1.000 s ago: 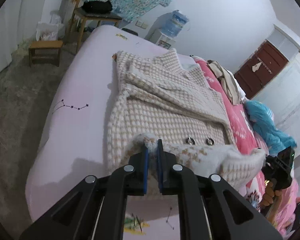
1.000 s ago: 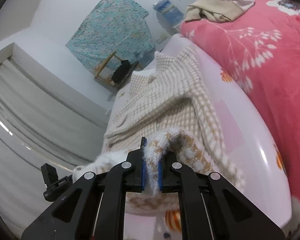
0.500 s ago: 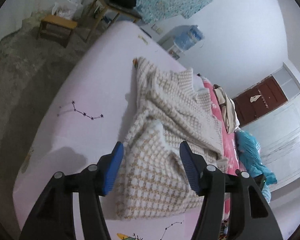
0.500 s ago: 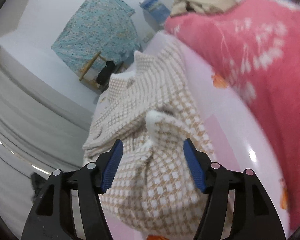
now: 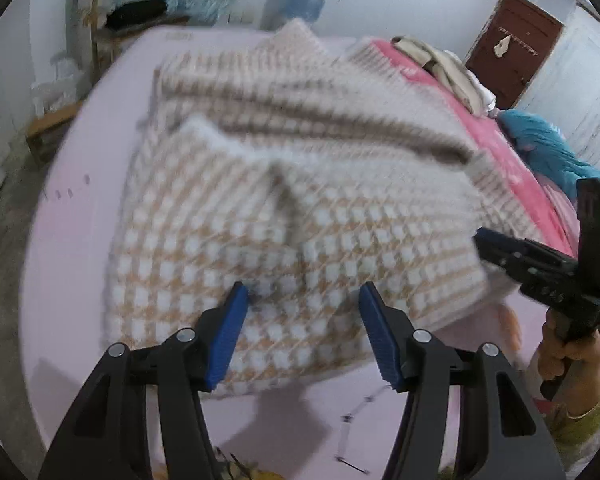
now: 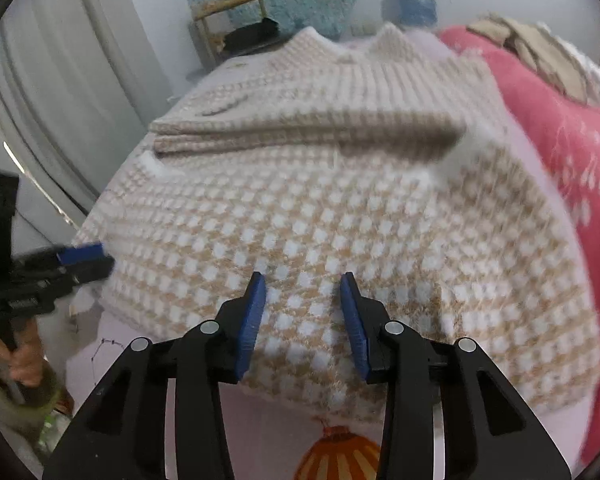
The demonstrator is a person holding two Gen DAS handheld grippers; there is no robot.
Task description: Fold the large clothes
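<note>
Soft, even indoor light, no glare. Heavy motion blur across the checked sweater (image 5: 292, 184) ahead of both claws; claw bodies sharp. Strong fisheye bending, black vignette at corners. Faint shadows below fingertips.

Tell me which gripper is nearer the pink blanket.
Right. The right gripper hangs over the checked sweater's end beside the pink blanket; the left gripper hangs over the sweater's end farther from the blanket. Both are open.
</note>
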